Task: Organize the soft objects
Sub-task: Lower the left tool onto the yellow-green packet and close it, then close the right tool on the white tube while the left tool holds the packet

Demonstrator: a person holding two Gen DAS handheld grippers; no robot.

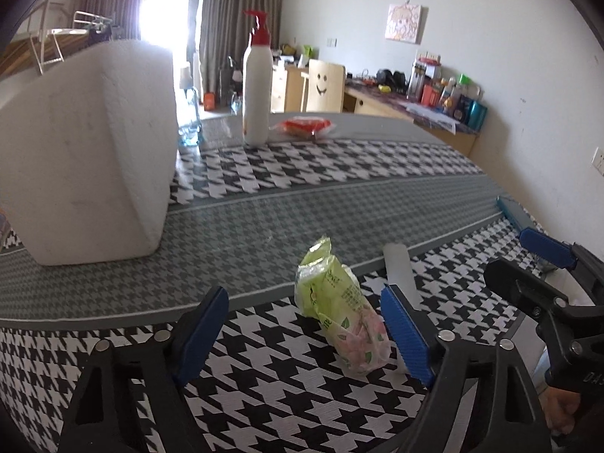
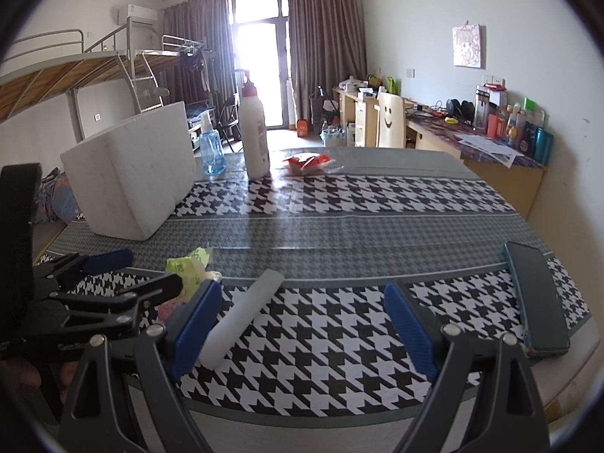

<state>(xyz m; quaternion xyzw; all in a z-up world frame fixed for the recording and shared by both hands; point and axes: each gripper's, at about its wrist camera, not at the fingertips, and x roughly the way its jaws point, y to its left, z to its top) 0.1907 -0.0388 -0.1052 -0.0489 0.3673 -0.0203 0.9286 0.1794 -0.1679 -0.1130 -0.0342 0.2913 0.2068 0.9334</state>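
A soft green and pink tissue packet point(image 1: 339, 313) lies on the houndstooth tablecloth point(image 1: 264, 389) between the fingers of my left gripper point(image 1: 304, 292), close to the right pad and far from the left one. The jaws stand open. In the right wrist view the packet point(image 2: 188, 264) is partly hidden behind the left gripper's fingers point(image 2: 109, 260). A white soft roll point(image 2: 245, 317) lies just inside the left finger of my right gripper point(image 2: 302, 287), which is open and grips nothing. The roll point(image 1: 398, 271) also shows beside the left gripper's right finger.
A white foam box point(image 2: 132, 173) stands at the table's left. Behind it are a blue spray bottle point(image 2: 211, 151), a tall white pump bottle point(image 2: 256, 132) and a red packet point(image 2: 309, 162). A dark phone point(image 2: 536, 298) lies at the right edge.
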